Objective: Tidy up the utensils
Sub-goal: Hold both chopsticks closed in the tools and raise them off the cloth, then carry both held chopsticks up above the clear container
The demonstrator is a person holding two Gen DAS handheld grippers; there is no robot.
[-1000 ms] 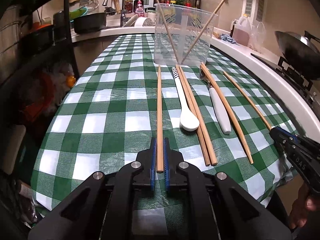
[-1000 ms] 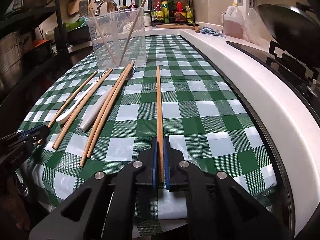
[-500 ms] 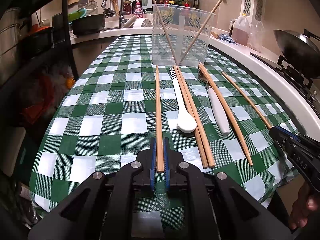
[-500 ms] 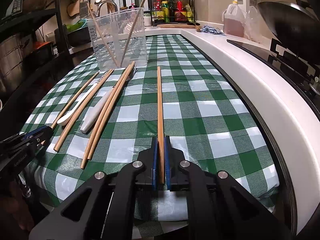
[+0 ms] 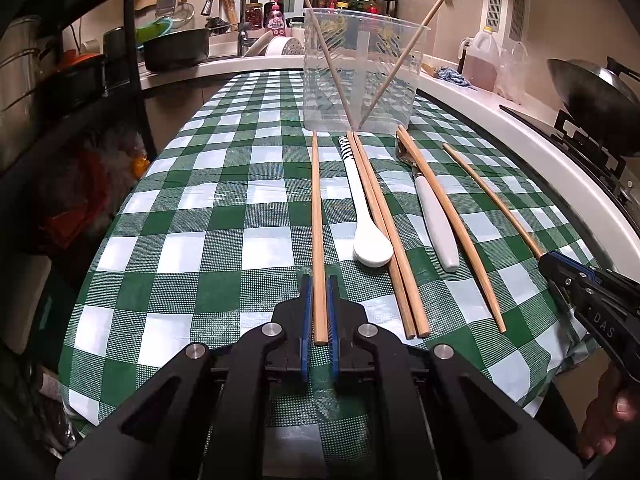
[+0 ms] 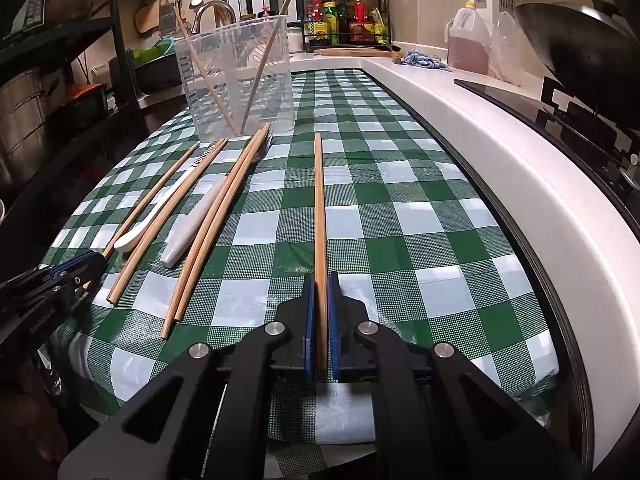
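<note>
My left gripper [image 5: 319,286] is shut on the near end of a wooden chopstick [image 5: 317,216] that points toward the clear plastic cup [image 5: 362,72]. My right gripper [image 6: 320,286] is shut on another wooden chopstick [image 6: 319,200] at the right of the row. The cup holds two thin chopsticks, crossed. On the green checked tablecloth [image 5: 200,208] lie a white spoon [image 5: 366,216], a pair of chopsticks [image 5: 386,236], a white-handled utensil [image 5: 436,220] and one more chopstick [image 5: 452,224]. The right gripper also shows in the left wrist view [image 5: 560,268].
A white counter edge [image 6: 500,168] runs along the table's right side, with a stove and a wok [image 5: 588,80] beyond it. A sink, pots and a dark shelf rack [image 5: 80,80] stand at the left and back. An oil jug [image 6: 468,44] stands on the counter.
Both grippers have risen a little with their chopsticks, and the views have shifted slightly; the utensils on the cloth have not moved.
</note>
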